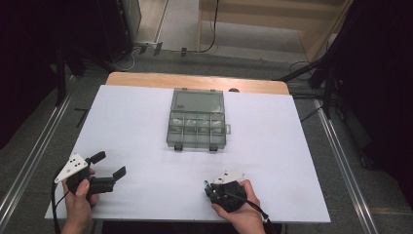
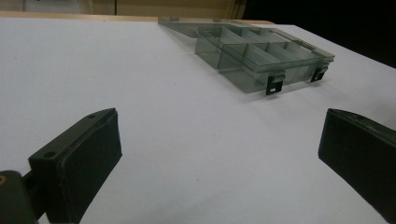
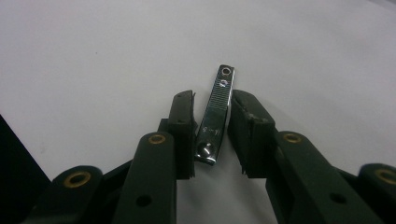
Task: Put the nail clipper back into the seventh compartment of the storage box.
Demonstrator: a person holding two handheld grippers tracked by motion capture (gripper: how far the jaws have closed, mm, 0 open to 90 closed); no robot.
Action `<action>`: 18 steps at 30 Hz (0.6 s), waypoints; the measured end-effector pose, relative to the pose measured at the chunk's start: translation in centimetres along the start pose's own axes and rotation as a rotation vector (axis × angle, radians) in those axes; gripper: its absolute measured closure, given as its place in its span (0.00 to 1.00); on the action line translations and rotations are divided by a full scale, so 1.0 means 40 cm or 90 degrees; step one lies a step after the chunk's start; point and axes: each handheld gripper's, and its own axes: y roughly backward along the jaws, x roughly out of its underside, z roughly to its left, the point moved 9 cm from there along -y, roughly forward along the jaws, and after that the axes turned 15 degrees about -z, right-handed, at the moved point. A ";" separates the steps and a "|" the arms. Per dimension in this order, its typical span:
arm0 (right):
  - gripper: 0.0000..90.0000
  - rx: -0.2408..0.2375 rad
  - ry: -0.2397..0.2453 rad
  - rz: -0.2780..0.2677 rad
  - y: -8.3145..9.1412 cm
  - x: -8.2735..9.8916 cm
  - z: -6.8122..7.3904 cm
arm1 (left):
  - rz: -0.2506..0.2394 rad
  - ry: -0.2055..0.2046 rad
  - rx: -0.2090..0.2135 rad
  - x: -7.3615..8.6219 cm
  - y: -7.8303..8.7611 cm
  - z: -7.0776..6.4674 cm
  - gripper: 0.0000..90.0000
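The right gripper (image 3: 212, 128) straddles the nail clipper (image 3: 215, 116) lying on the white table (image 1: 136, 131), jaws nearly pinching it, maybe brushing one side. The pickup is under way; next it needs a firm squeeze, then a lift toward the open box (image 1: 197, 119). The left gripper (image 1: 107, 165) waits, wide open and empty.

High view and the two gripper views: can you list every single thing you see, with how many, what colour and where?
Compartment box: one, smoky clear grey, lid open, middle of the table, far side.
Nail clipper: one, shiny silver, lying between the right tool's jaws, not clearly squeezed yet.
Table: one, white top with a wooden far edge.
Left tool: one, black, near left, jaws wide apart, nothing between them.
Right tool: one, black, near right, jaws narrowed around the clipper.
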 end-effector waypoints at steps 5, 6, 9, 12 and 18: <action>0.83 -0.004 -0.003 0.003 0.002 0.002 0.000 | 0.000 0.001 0.000 0.000 0.000 0.000 0.00; 0.83 -0.006 -0.004 0.004 0.002 0.002 0.000 | 0.000 0.001 0.000 0.000 0.000 0.001 0.00; 0.87 -0.005 -0.002 0.005 0.004 0.004 -0.003 | 0.000 0.000 0.001 0.000 0.000 0.000 0.00; 0.88 -0.007 -0.011 0.006 0.004 0.005 -0.005 | 0.000 -0.001 0.002 0.001 -0.001 0.000 0.00; 0.90 0.002 0.007 0.003 0.003 0.005 -0.003 | 0.001 -0.004 0.002 0.001 -0.002 -0.001 0.00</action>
